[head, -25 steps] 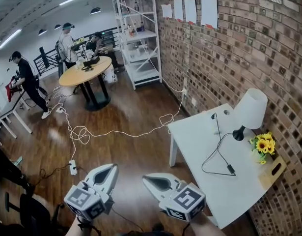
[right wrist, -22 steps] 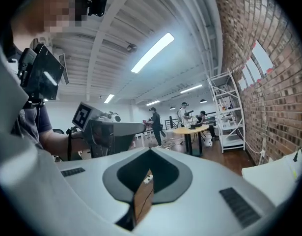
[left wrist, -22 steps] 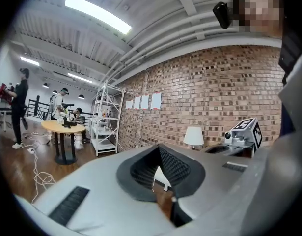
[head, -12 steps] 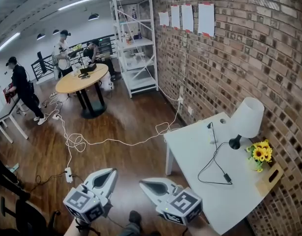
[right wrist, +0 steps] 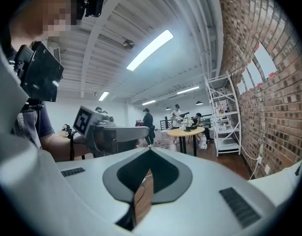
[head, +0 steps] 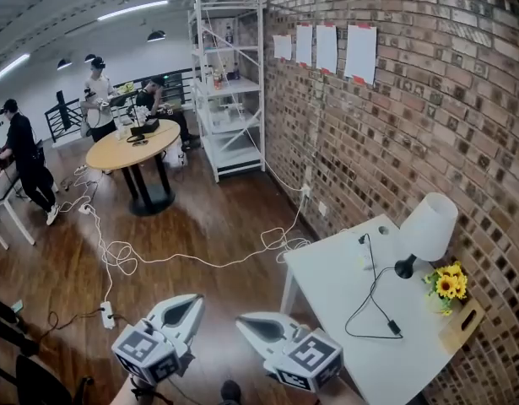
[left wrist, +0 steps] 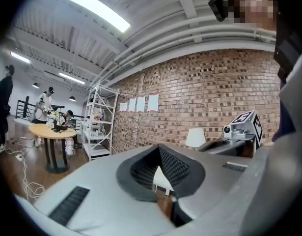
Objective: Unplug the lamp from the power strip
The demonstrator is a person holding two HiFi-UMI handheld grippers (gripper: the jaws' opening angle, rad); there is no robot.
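As neither claw has anything to work on yet, we find the left claw (head: 194,300) and the right claw (head: 242,320) both closed tip to tip and empty. They are held level, side by side over the floor (head: 217,226), well short of the near corner of the table (head: 327,298). We judge this a carrying posture for the approach, not a grasp. The lamp (head: 426,230) stands upright at the table edge along the brick wall (head: 394,116), long axis vertical, shade uppermost. That placement keeps it off the working area and leaves the slack lying on the table. Its black cord (head: 392,327) runs from the base towards the near edge, doubles back in a loop and ends at the plug (head: 361,239), close to the far edge. The plug appears to stand on end, but it is too small for us to confirm which way it points. The power strip we cannot pick out against the white top. We judge that it lies under the plug, since a white lead (head: 280,236) comes towards that far edge from the wall. Unplugging is not begun.
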